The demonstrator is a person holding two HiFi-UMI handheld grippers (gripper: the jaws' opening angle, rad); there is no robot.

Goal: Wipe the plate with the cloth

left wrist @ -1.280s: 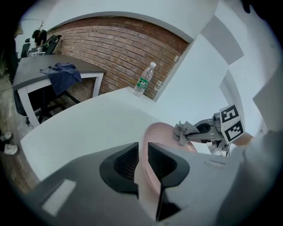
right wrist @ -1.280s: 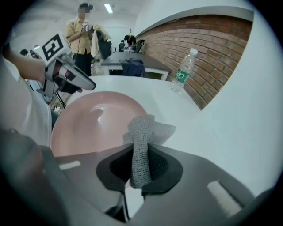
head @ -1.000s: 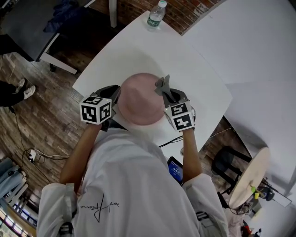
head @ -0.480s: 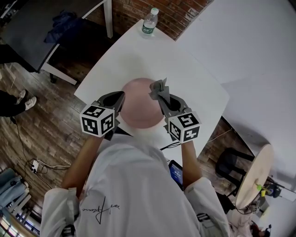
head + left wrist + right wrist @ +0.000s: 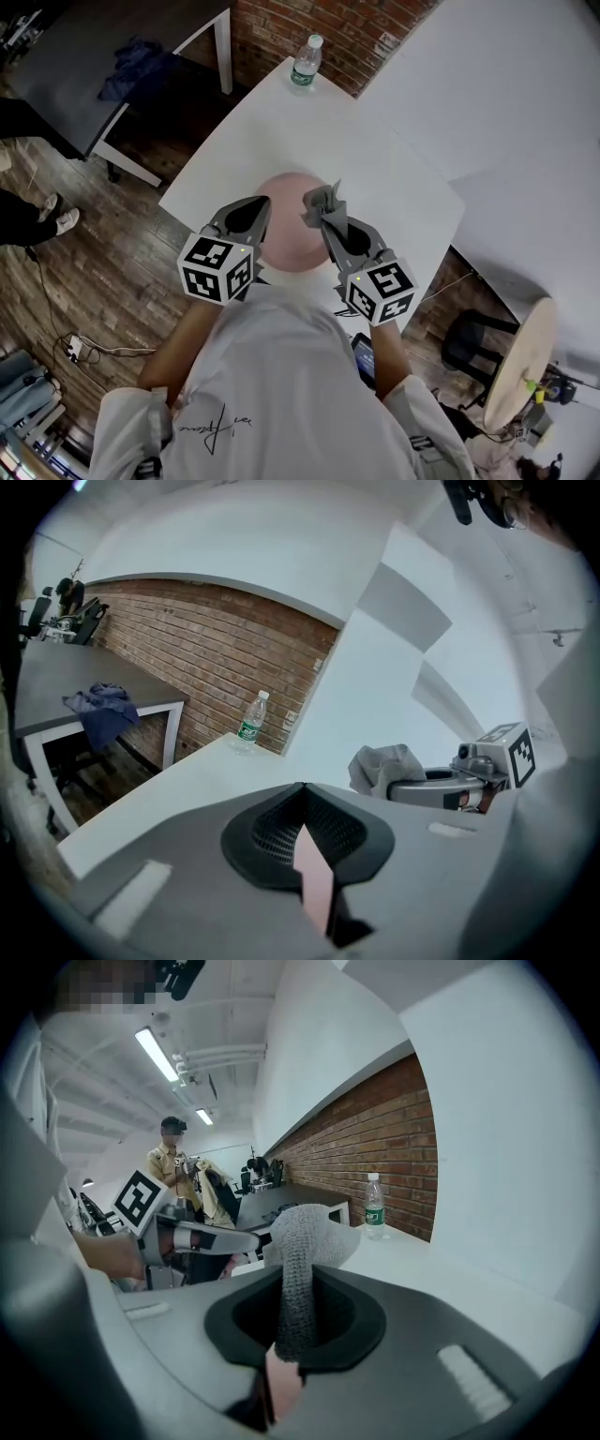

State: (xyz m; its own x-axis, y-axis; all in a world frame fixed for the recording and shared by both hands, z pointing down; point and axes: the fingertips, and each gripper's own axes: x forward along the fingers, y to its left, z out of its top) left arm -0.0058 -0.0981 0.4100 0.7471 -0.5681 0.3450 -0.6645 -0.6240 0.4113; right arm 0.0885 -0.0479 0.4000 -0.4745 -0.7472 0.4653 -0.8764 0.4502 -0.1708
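The round, smooth pink plate (image 5: 286, 225) is hanging over the near edge of the white bench (image 5: 394, 169), close in front of the person. The left gripper (image 5: 261, 206) is clamping the plate's thin left rim, its jaws closed down on the edge. The right gripper (image 5: 328, 221) is pinching a grey knitted cloth (image 5: 322, 202) between its jaws, the bunched fabric sticking up over the plate's right rim. Beyond the plate the bench top is lying bare and flat as far as a plastic water bottle (image 5: 306, 58) standing at its far corner. A brick wall (image 5: 309, 19) is running behind that corner. A wooden floor (image 5: 112, 253) is showing to the left, where a dark table (image 5: 56, 66) is carrying a crumpled blue garment (image 5: 136, 64).
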